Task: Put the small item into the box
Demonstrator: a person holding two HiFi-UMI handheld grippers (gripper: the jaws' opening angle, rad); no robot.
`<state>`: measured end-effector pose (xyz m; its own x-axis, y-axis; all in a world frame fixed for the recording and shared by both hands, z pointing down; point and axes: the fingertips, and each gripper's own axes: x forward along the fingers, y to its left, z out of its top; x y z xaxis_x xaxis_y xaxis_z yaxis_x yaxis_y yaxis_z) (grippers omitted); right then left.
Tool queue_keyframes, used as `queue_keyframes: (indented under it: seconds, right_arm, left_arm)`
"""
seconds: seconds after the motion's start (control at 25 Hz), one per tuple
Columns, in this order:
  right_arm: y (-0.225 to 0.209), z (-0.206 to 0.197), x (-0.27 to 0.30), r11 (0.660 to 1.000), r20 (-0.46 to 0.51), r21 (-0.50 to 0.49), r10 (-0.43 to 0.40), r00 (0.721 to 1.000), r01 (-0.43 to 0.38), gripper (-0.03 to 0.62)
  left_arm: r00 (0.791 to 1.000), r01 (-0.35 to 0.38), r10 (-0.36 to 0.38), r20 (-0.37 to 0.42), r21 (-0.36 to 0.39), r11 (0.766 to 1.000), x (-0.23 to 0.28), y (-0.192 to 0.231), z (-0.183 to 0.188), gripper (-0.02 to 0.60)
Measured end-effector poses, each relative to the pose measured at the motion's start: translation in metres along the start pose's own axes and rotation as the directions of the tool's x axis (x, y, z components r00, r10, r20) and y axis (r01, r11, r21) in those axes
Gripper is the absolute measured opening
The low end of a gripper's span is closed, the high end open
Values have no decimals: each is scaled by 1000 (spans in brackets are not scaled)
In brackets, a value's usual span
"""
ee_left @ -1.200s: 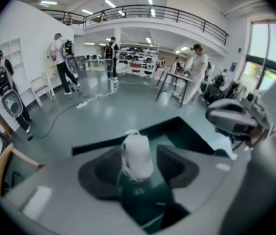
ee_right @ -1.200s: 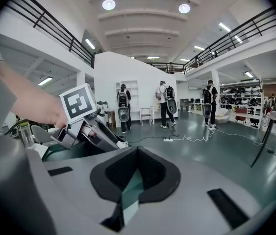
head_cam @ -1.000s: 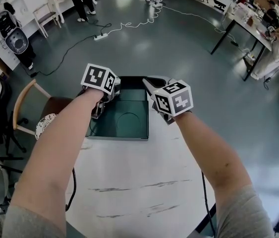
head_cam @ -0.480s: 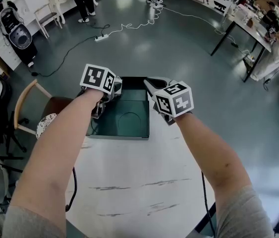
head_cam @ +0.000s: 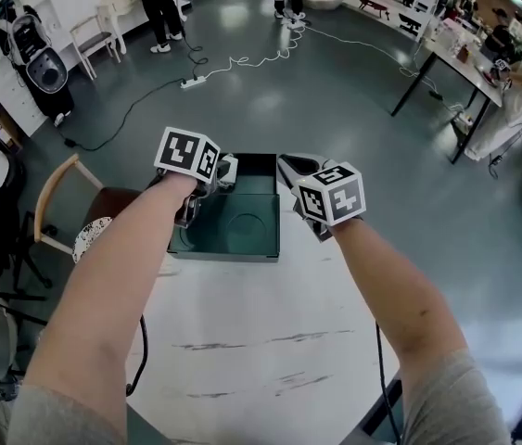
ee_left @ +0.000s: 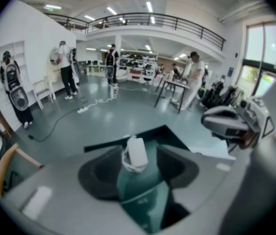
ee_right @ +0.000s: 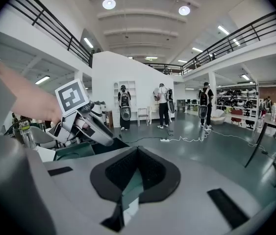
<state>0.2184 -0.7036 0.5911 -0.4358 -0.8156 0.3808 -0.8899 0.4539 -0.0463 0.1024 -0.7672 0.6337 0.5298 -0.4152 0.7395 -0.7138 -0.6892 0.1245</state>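
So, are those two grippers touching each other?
Apart. In the head view, bare floor of the green box shows between the left gripper and right gripper.

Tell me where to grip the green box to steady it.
On the box, pinch the thin right wall near the far corner, coming from the right: the box is too wide to span, and the left gripper holds the small item over its left side.

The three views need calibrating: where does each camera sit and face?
Head view: on the head, steeply down at the box; both forearms, left gripper, right gripper.
Left gripper view: on it, forward over the box; jaws hold the small item.
Right gripper view: on it, toward the left gripper; own jaws.
All show the box.
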Motion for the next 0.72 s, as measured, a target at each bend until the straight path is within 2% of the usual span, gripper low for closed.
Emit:
queue_keyframes:
  seconds: [0.24,0.56,0.72]
  right_arm:
    - [8,12,-30,1000,-12,0,-25,1000,25,8]
    - [39,23,-68,999,-17,-14,-49,999,48,8]
    - [51,37,-88,998,-9,-8,-63,998,63,8]
  left_arm:
    - [1000,14,-13,29,-16,1000,-32,-15,0,224]
    - [994,44,-42,99,-19,999,-86,-40,-2,216]
    - [987,55,-52,154,-16,998,-118,-56,1,181]
